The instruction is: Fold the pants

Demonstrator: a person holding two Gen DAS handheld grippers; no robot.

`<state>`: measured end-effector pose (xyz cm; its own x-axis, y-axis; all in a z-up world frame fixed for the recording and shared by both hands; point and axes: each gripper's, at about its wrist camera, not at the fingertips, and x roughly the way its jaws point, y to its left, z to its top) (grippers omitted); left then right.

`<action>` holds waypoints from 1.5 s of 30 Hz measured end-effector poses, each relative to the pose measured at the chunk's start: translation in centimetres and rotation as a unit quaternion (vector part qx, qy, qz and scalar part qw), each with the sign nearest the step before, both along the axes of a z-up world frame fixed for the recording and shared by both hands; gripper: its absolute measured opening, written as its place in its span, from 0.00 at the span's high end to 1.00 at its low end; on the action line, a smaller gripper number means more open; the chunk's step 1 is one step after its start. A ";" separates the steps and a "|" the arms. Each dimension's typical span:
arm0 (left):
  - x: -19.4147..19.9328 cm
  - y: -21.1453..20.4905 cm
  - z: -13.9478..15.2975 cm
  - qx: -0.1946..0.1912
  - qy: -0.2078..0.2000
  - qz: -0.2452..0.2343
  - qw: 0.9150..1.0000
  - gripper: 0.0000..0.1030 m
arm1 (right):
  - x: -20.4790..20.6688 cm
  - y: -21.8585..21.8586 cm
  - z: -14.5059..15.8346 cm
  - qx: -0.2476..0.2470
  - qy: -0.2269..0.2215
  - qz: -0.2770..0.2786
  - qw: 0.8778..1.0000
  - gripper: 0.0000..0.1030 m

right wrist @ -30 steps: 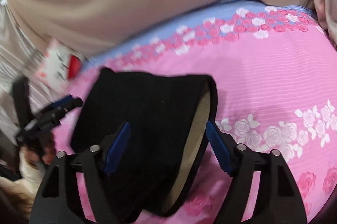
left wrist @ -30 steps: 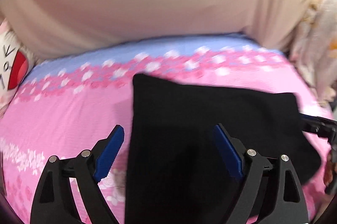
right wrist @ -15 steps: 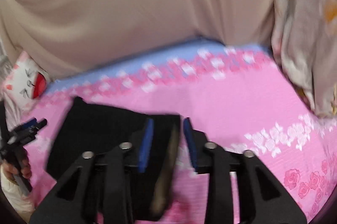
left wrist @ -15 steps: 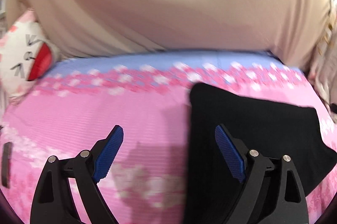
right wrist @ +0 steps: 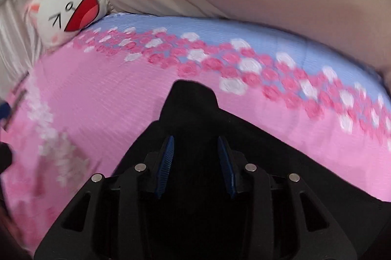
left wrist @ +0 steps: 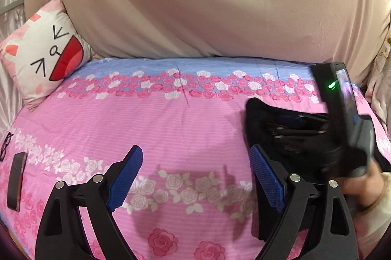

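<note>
While the left hand-held gripper (left wrist: 196, 177) gapes empty, the right hand-held gripper (right wrist: 195, 162) straddles black pants (right wrist: 281, 157) near a pillow (left wrist: 44, 55).

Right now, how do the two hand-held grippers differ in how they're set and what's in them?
The left hand-held gripper has its jaws spread wide, while the right hand-held gripper has its jaws much closer together. The left has only pink bedsheet showing between its fingers; the right has the black pants between its fingers. Whether the right's pads press on the cloth is unclear. Both have black frames and blue ribbed pads.
</note>
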<state>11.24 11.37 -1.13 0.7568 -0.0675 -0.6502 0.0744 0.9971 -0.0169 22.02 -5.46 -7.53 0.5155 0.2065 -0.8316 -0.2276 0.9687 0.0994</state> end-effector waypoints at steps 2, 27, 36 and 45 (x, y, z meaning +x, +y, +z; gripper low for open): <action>0.3 0.2 -0.4 -0.006 0.008 -0.004 1.000 0.15 | 0.2 0.3 0.8 -0.014 -0.001 0.009 1.000 0.68; -2.6 -8.3 -0.3 0.012 0.008 -0.106 0.994 0.14 | -14.1 -14.5 6.2 0.078 -0.011 -0.127 0.989 0.59; -2.0 -13.9 -3.7 0.055 0.050 -0.131 0.989 0.13 | -18.5 -16.8 7.7 0.101 -0.036 -0.161 0.981 0.66; -2.3 -14.8 -4.1 0.082 0.051 -0.124 0.988 0.13 | -18.5 -19.3 7.4 0.110 -0.037 -0.182 0.976 0.78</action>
